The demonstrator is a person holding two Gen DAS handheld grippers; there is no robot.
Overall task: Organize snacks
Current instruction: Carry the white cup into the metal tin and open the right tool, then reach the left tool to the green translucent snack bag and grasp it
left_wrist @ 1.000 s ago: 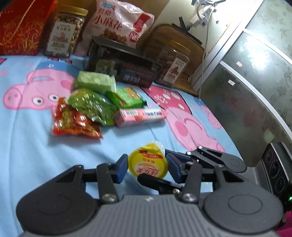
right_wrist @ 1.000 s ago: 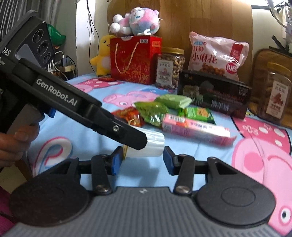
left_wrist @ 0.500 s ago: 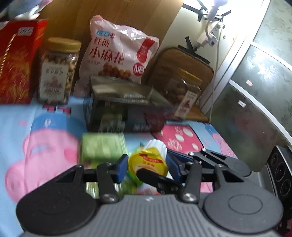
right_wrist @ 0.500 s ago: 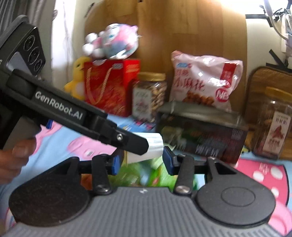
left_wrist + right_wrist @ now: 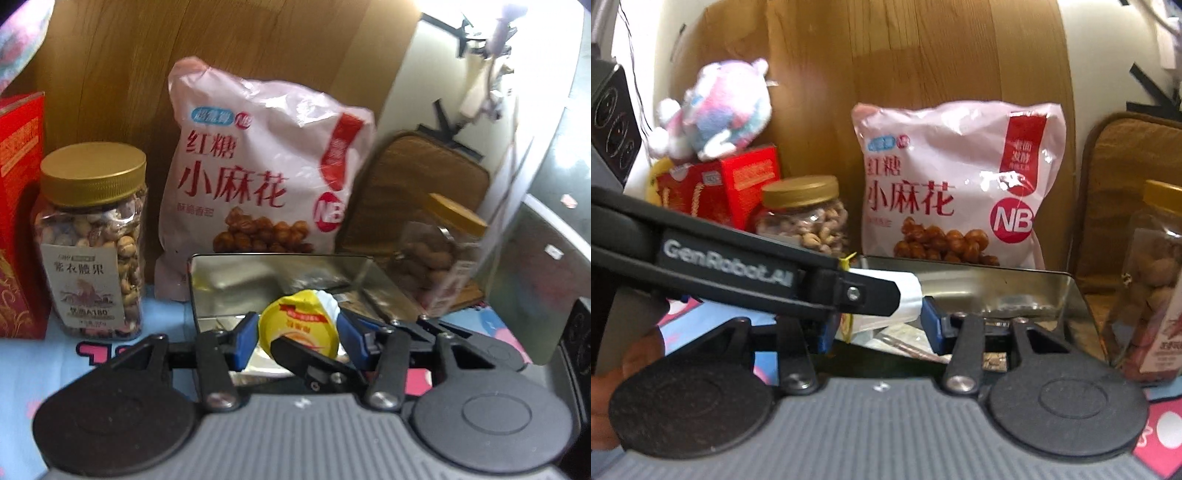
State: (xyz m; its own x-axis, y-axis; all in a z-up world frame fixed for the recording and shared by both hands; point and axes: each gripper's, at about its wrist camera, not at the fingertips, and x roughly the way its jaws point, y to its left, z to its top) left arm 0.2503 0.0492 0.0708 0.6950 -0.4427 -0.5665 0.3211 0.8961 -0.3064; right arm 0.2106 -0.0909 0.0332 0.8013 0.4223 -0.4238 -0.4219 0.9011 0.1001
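Observation:
A small jelly cup with a yellow foil lid (image 5: pixel 299 317) and a white pleated body (image 5: pixel 909 295) hangs between both grippers. My left gripper (image 5: pixel 299 339) has its blue pads against the lid's two sides. My right gripper (image 5: pixel 879 326) holds the white body from the other side; its jaws are opening slightly, though the pads still touch the cup. In each wrist view the other gripper's black finger crosses in front of the cup. Right behind and below it is an open metal tin (image 5: pixel 221 284), whose shiny inside (image 5: pixel 1071 295) holds a few wrappers.
Behind the tin, a pink snack bag (image 5: pixel 258 166) leans on a wooden board. A gold-lidded nut jar (image 5: pixel 92 240) and a red gift box (image 5: pixel 18 221) stand left; a second jar (image 5: pixel 436 254) stands right. A plush toy (image 5: pixel 716 110) tops the box. A hand (image 5: pixel 613 387) is at lower left.
Both grippers have carried the jelly cup up and forward from over the blue sheet, past the small packets, to the open tin. The packets have dropped out of view.

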